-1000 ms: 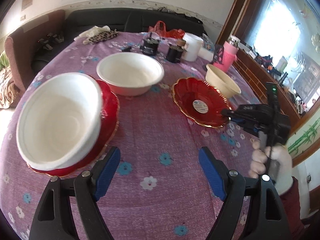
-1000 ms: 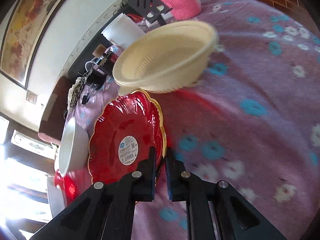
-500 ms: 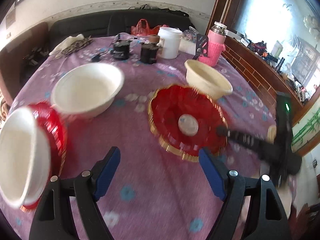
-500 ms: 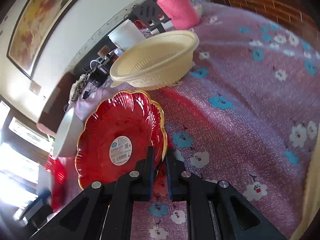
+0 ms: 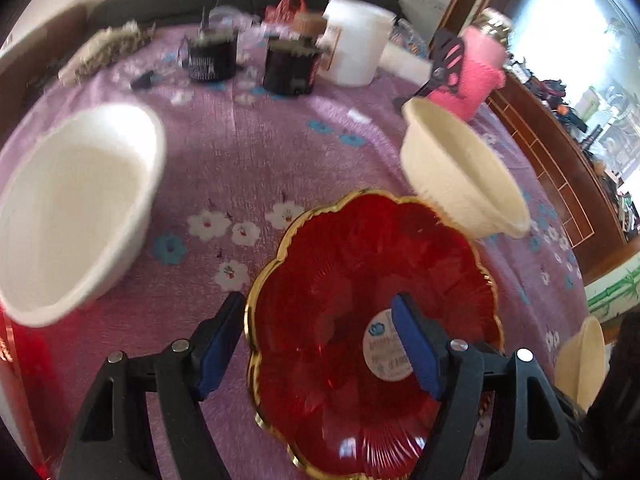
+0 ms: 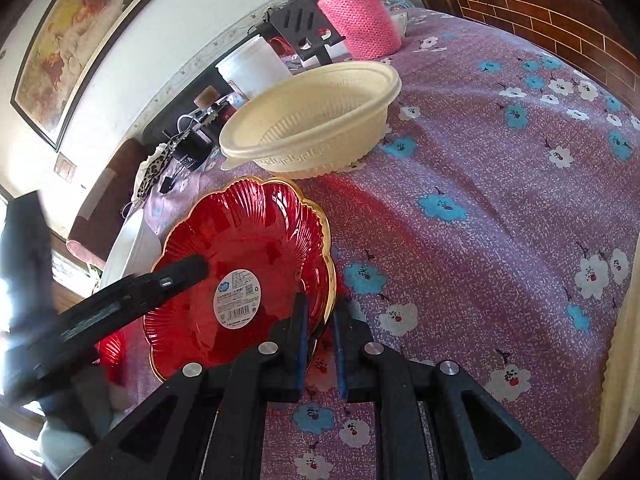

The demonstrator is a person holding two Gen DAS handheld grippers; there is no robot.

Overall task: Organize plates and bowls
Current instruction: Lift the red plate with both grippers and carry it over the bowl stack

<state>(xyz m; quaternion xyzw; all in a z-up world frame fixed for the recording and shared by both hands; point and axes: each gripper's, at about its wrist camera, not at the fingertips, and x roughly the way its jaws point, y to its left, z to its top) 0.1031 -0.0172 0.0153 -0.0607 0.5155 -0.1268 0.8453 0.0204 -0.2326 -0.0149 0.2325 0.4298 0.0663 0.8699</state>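
Note:
A red plate (image 5: 360, 280) with a gold scalloped rim and a white sticker lies on the purple flowered cloth. My right gripper (image 6: 320, 320) is shut on its near rim. My left gripper (image 5: 316, 344) hovers over the plate's other side, its jaws closing. The rim passes between them and the blue pads do not touch it. One left finger (image 6: 180, 274) reaches over the plate in the right wrist view. A cream bowl (image 5: 460, 176) (image 6: 316, 120) stands just behind the plate. A white bowl (image 5: 76, 204) (image 6: 132, 248) sits to the left.
Another red plate (image 5: 16, 360) shows at the left edge. At the back stand a pink knitted bottle (image 6: 360, 16), a white tub (image 5: 354, 48), two black jars (image 5: 290, 68) and a black stand (image 6: 304, 28). A cream bowl edge (image 5: 580, 360) shows at the right.
My left gripper has swung right, from the stacked white bowl and red plate to above the plate that the right gripper holds. Its jaws have narrowed slightly. The right gripper kept its grip.

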